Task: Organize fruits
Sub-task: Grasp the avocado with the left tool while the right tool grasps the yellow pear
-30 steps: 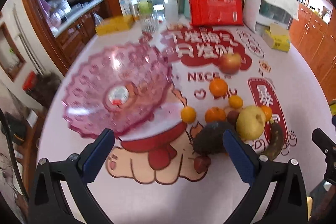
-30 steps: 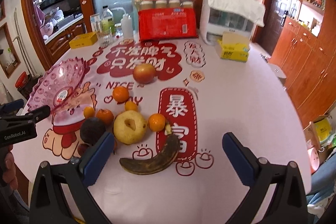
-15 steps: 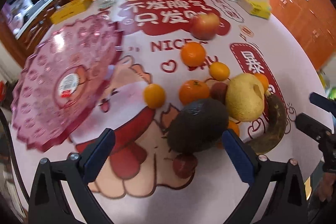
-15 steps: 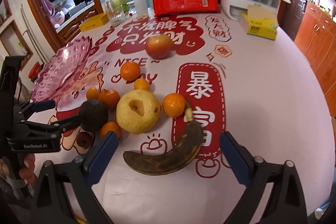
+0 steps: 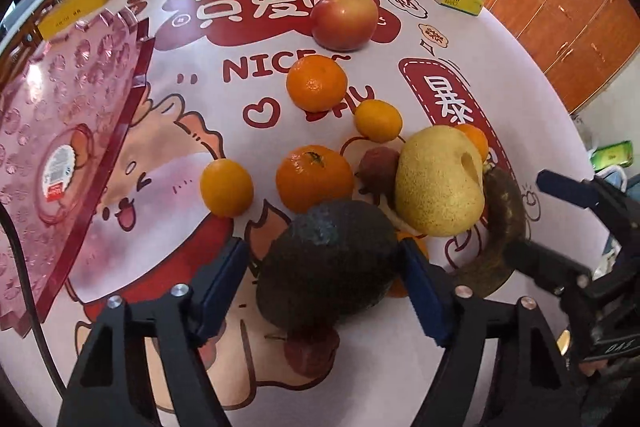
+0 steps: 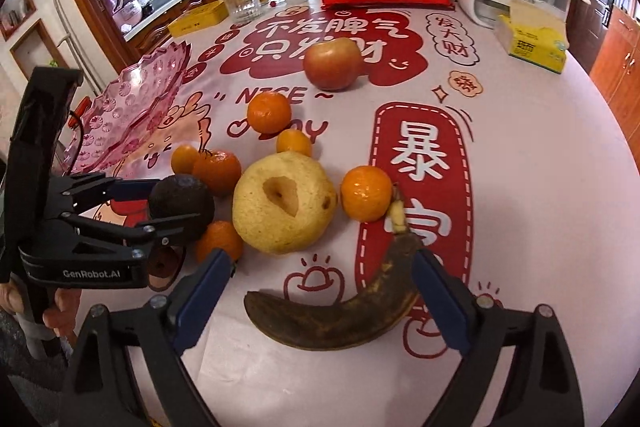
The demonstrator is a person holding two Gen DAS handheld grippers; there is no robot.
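Left wrist view: we list the left gripper (image 5: 324, 291) low in the frame, its blue pads set either side of the avocado (image 5: 326, 261). The right pad touches the skin; at the left pad we cannot tell contact, so we cannot call it gripped. Under the avocado, a small dark red fruit (image 5: 312, 351). Above it, a tangerine (image 5: 314, 177); to the right, the pear (image 5: 438, 181); further up, an orange (image 5: 316, 82) and the apple (image 5: 344, 21) in the upper centre. Pink bowl (image 5: 60, 131) along the left edge.

Right wrist view: we list the right gripper (image 6: 320, 291) with its jaws spread wide around the blackened banana (image 6: 340, 311) in the lower centre. The right pad sits just beside the banana's stem end; the left pad stands apart from the other tip. Nothing is held. Pear (image 6: 284, 203) above the banana, a tangerine (image 6: 366, 193) to its right, touching the banana's stem. Left gripper (image 6: 176, 203) enters at mid-left, straddling the avocado (image 6: 182, 201). All lies on the printed tablecloth (image 6: 540, 155).
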